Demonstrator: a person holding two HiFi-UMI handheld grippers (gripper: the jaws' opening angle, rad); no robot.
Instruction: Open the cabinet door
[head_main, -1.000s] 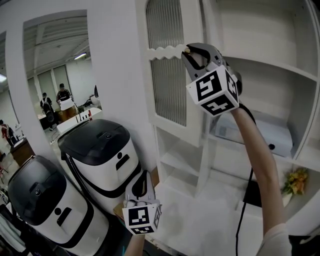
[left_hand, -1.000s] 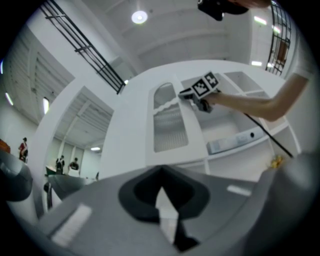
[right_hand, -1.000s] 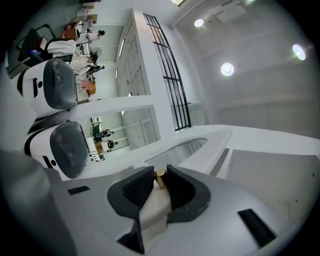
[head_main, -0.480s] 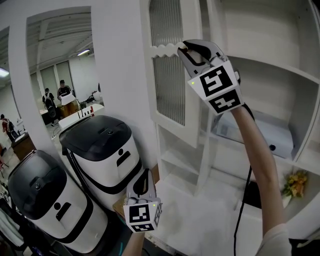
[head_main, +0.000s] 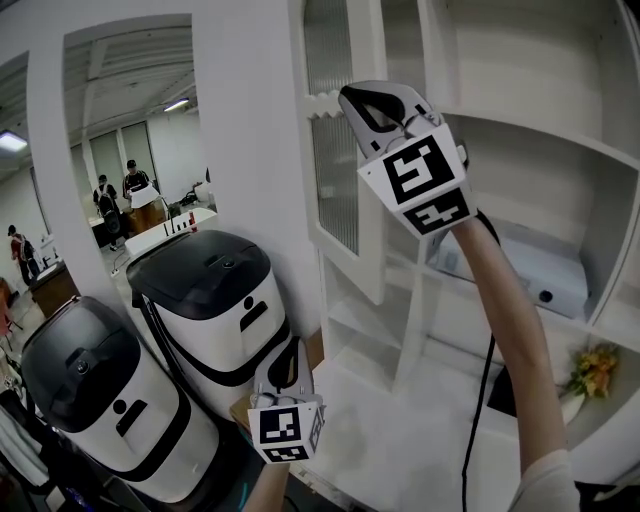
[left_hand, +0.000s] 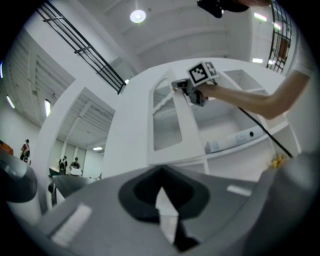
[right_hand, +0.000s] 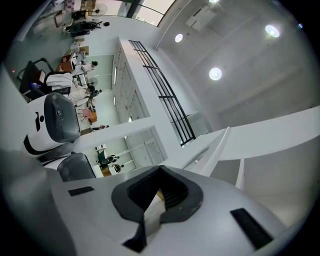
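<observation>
The cabinet door (head_main: 345, 190) at the right hand-held gripper (head_main: 352, 97) is painted white, with a vertically ribbed glass panel and scalloped white trim. Black-and-white square patterns are carried on the marker cube (head_main: 415, 185) of each hand-held gripper, whose jaws are lined in black. Beside the left hand-held gripper (head_main: 288, 350), one appliance (head_main: 215, 300) and a second appliance (head_main: 100, 400) are finished in white with black lids and bands. Yellow-orange flowers (head_main: 590, 360) and a black cable (head_main: 478, 405) are seen below the right hand-held gripper.

No legible text, label, brand or number shows anywhere
</observation>
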